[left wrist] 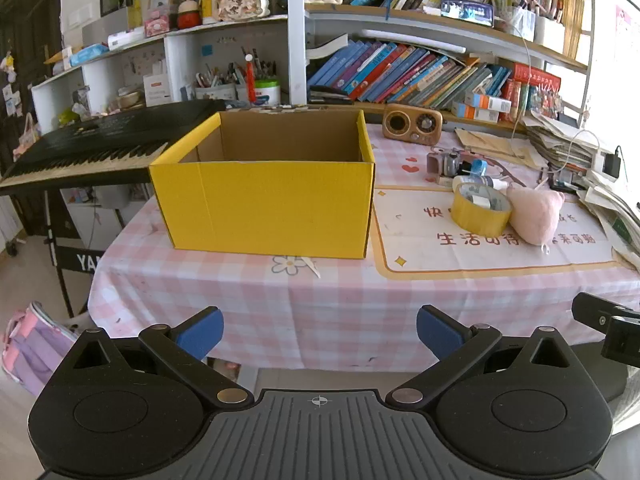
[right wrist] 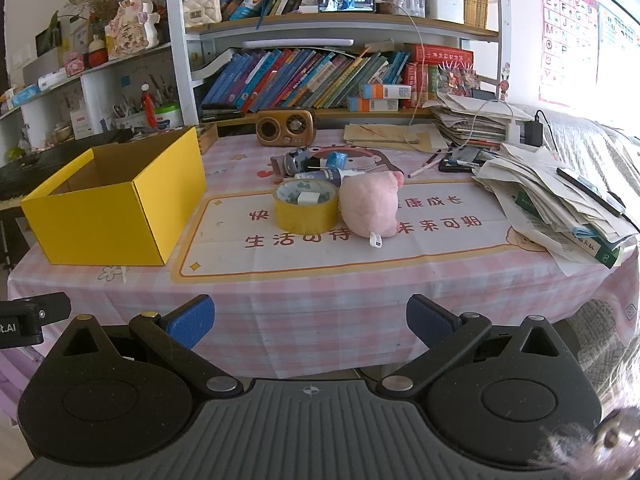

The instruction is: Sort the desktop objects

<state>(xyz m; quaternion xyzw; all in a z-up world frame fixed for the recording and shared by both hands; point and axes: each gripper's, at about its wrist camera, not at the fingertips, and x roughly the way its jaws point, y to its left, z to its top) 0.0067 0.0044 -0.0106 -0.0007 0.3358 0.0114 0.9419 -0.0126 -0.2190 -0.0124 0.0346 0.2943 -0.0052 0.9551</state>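
Both hand-held grippers, left [left wrist: 319, 332] and right [right wrist: 310, 320], are spread wide and hold nothing. A yellow box [left wrist: 266, 208] sits mid-frame; yellow tape roll [right wrist: 306, 208] touches a pink plush toy [right wrist: 370, 204].

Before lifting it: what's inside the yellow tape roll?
A small white block sits in the yellow tape roll, seen over its rim. Its base and the mat beneath are hidden by the roll's wall.
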